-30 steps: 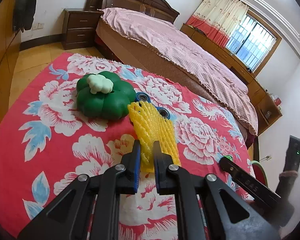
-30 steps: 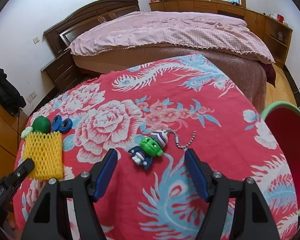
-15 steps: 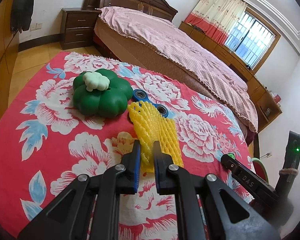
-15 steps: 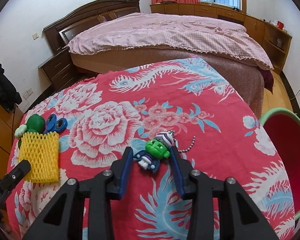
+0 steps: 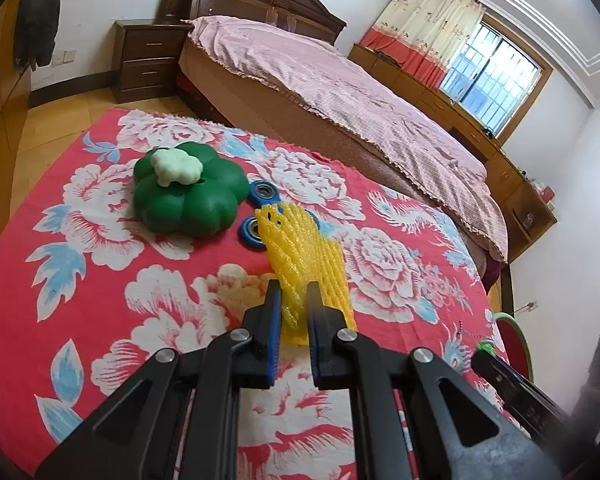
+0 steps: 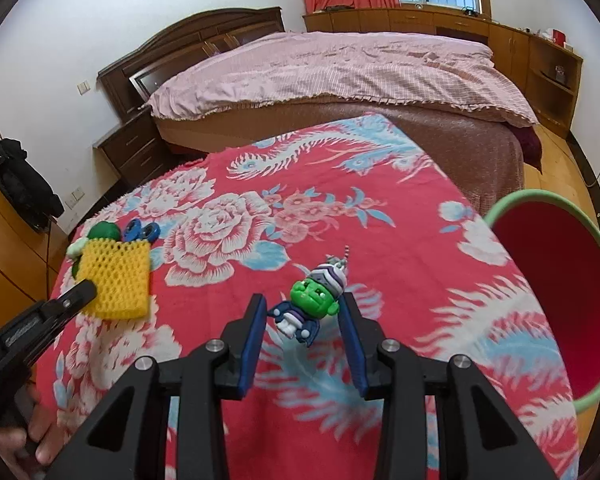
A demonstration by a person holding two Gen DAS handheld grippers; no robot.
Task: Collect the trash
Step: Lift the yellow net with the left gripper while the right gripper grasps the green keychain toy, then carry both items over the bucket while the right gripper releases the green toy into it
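My left gripper is shut on the near edge of a yellow foam net sleeve, lifted a little off the red flowered cloth; the sleeve also shows in the right wrist view. My right gripper is closed around a small green-headed figure keychain, which looks raised off the cloth. A red bin with a green rim stands at the table's right edge.
A green flower-shaped toy with a pale top and a blue fidget spinner lie beyond the sleeve. A bed with a pink cover stands behind the table, a nightstand by its head.
My right gripper moved forward and closed on the keychain figure, then lifted it. My left gripper stays shut on the yellow sleeve and has raised it slightly.
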